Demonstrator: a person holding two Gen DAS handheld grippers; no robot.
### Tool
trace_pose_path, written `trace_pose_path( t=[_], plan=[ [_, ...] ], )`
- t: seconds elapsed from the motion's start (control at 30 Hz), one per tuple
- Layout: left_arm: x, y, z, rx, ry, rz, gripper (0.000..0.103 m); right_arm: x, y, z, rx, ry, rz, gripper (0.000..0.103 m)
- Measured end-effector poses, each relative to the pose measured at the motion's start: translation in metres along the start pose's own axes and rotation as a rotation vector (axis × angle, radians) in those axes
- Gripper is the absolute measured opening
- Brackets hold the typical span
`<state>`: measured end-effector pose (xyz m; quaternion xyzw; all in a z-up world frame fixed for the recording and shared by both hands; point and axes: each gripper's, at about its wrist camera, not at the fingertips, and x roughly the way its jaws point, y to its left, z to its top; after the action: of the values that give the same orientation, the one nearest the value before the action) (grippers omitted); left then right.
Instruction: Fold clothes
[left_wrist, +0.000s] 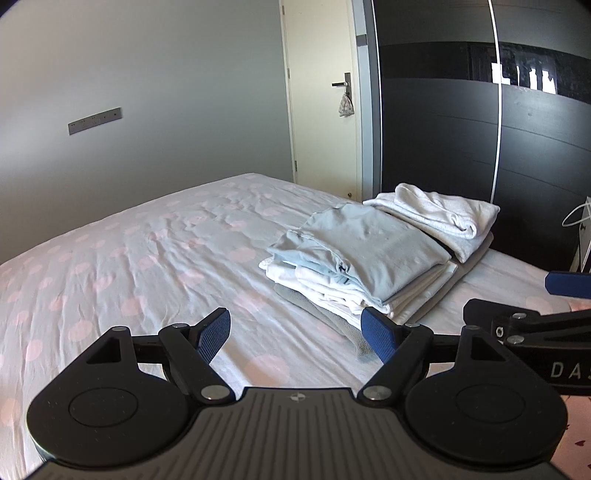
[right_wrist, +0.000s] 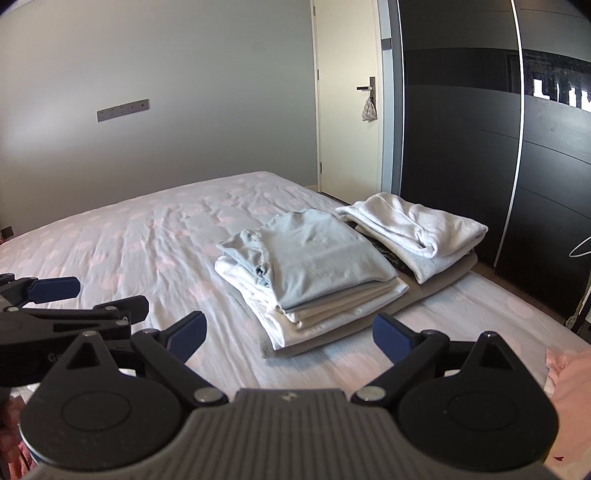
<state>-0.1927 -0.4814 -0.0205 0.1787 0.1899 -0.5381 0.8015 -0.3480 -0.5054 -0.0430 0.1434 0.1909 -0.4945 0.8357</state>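
A stack of folded clothes (left_wrist: 369, 258) lies on the bed, a pale blue garment (right_wrist: 314, 251) on top of white and grey ones. Behind it lies a second folded pile with a white fleecy garment (left_wrist: 443, 214), also in the right wrist view (right_wrist: 413, 225). My left gripper (left_wrist: 297, 334) is open and empty, hovering over the sheet just in front of the stack. My right gripper (right_wrist: 290, 338) is open and empty, also just short of the stack. Each gripper shows at the edge of the other's view. A pink garment (right_wrist: 569, 387) lies at the right edge.
The bed sheet (left_wrist: 129, 266) is white with pink dots and spreads to the left. A dark sliding wardrobe (left_wrist: 461, 129) stands behind the piles. A cream door (left_wrist: 325, 110) with a small bag on its handle is at the back. A white bag (left_wrist: 585, 236) stands at right.
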Motion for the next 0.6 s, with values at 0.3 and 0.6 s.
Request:
trace_pose_path(
  t=[0.3, 0.6],
  plan=[
    [-0.007, 0.016, -0.003, -0.05, 0.001, 0.018, 0.077, -0.006, 0.02, -0.001, -0.049, -0.015, 0.002, 0.098],
    [-0.012, 0.018, -0.003, -0.046, -0.007, 0.041, 0.077, -0.009, 0.025, -0.001, -0.046, -0.021, 0.004, 0.098]
  ],
)
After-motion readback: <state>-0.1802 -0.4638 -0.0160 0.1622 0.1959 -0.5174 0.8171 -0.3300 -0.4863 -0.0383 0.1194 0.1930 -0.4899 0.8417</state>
